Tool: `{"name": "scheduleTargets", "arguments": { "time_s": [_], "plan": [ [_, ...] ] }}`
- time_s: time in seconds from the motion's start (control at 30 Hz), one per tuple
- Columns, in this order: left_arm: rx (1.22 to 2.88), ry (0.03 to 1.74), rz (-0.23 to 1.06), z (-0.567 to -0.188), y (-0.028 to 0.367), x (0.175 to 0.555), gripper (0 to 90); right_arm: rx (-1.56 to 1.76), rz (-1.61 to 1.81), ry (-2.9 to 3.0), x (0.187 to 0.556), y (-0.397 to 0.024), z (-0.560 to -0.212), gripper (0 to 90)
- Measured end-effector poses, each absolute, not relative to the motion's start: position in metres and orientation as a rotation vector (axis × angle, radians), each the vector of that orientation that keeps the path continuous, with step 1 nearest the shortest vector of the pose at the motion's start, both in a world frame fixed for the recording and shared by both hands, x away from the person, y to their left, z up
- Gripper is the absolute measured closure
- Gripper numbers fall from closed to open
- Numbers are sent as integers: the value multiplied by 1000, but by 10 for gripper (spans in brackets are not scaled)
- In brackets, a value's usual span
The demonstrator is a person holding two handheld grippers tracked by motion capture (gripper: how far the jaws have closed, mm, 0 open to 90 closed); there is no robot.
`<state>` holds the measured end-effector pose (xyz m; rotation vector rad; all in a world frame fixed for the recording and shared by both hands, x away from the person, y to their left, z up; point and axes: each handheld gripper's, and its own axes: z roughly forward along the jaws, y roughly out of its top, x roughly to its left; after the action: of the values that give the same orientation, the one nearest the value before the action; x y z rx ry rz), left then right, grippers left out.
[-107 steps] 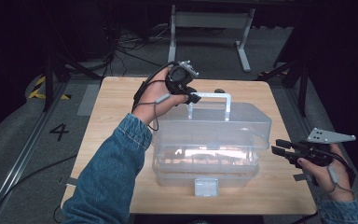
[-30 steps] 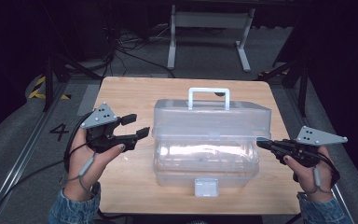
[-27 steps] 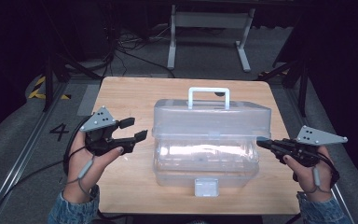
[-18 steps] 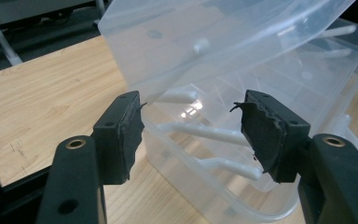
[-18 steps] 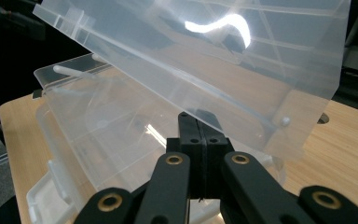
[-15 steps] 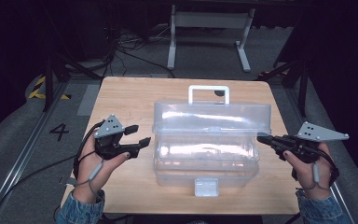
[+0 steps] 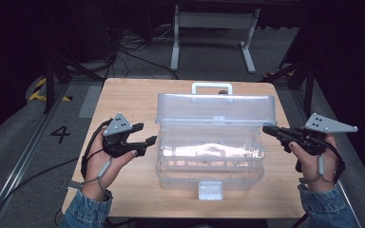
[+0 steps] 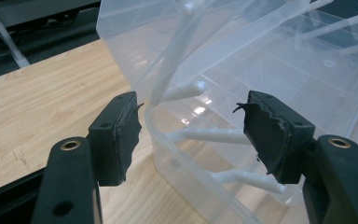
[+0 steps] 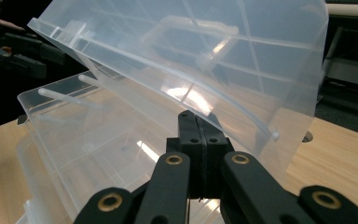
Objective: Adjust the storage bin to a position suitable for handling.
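A clear ribbed plastic box [image 7: 209, 152], lid raised, sits on the pale wood-grain desk [image 7: 133, 99] between both tools. Left tool [image 7: 145, 141], spread, straddles its thin wall; right tool [image 7: 266, 128] is pressed together at its end.

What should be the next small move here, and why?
Probably close the left gripper on the near wall of the clear box: its jaws stand open astride that rim. This would steady the box while the shut right gripper props up the half-raised lid.
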<state>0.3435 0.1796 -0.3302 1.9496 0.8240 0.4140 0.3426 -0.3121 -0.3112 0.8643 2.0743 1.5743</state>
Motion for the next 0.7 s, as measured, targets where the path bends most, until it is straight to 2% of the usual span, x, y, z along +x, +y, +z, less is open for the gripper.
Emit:
{"name": "scheduleTargets", "arguments": {
  "time_s": [0.4, 0.7],
  "plan": [
    [1916, 789, 427, -316, 166, 349, 363, 896, 1568, 2025, 354, -311, -301, 900],
    [1879, 785, 498, -309, 149, 361, 363, 909, 1581, 2017, 359, -309, -302, 900]
  ]
}}
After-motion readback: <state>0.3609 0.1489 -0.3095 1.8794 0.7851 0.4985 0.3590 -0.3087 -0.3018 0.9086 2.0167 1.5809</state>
